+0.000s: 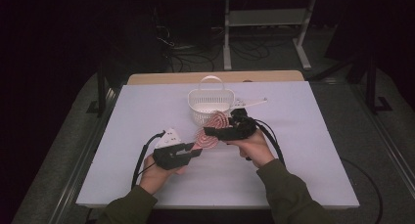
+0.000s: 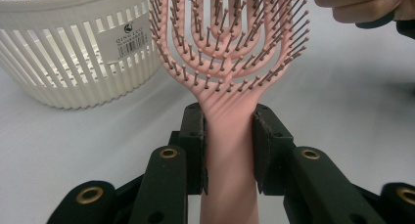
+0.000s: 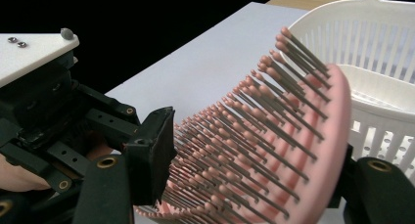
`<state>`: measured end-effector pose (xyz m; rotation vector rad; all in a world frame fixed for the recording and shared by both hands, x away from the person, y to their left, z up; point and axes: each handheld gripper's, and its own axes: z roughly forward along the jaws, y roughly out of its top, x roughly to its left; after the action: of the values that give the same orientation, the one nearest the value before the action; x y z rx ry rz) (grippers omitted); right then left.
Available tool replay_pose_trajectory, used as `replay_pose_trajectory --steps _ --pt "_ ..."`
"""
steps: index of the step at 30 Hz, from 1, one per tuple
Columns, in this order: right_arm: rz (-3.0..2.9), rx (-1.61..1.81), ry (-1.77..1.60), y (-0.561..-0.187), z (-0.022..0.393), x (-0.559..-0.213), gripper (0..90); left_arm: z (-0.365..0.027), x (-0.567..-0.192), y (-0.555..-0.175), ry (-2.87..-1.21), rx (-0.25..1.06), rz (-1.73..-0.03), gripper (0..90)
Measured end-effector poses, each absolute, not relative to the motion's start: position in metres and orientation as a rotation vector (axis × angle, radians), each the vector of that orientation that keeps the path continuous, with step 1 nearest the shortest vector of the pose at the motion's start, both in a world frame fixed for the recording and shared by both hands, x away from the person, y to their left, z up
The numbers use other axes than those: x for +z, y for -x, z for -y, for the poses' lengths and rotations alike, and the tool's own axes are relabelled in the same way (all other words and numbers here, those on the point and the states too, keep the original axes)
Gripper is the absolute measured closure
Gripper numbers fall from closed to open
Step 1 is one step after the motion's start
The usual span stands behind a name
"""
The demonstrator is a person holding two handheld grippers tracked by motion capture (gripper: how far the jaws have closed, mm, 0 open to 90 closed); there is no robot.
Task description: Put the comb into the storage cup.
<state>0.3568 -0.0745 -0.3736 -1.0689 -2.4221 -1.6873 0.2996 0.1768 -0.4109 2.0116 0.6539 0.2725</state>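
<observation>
While the person's 2 forearms come in over the near edge of the white table (image 1: 303,180), the left gripper (image 1: 195,150) sits low at near left with its 2 jaws pinched on the handle of the pink hairbrush (image 1: 211,131). In the left gripper view the 2 black pads press the handle from either side just below the neck, and the brush (image 2: 230,62) stands up away from them with its bristles facing the camera.

A little farther and to the right, the right gripper (image 1: 211,131) reaches leftward over the brush head. No earlier moment is at hand to compare, so only the stance counts: in the right gripper view 1 pad (image 3: 151,155) lies against the bristle tips and the other jaw sits behind the pink back of the head (image 3: 313,150), so the jaws are partly closed round the head; whether both pads truly press is hard to tell.

Just beyond the brush stands the white slatted basket (image 1: 211,106), handle upright, close to the table's far edge. Its wall carries a small label (image 2: 128,40) with a barcode and a round mark; the lettering seems to begin "QING" but is too small to read surely.

Bare tabletop lies left, right and near of the hands.
</observation>
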Motion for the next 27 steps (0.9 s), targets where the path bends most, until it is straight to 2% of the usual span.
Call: replay_pose_trajectory --steps 22,27 --pt "2.387 -1.677 1.045 -0.3568 0.0736 -0.3732 48.3 -0.1740 -0.4140 -0.3002 -2.048 0.283 -0.636 70.5" --pt "2.362 -1.689 1.021 -0.3563 0.0735 -0.3720 55.3 -0.1761 -0.4137 -0.3020 -2.041 0.287 -0.650 70.8"
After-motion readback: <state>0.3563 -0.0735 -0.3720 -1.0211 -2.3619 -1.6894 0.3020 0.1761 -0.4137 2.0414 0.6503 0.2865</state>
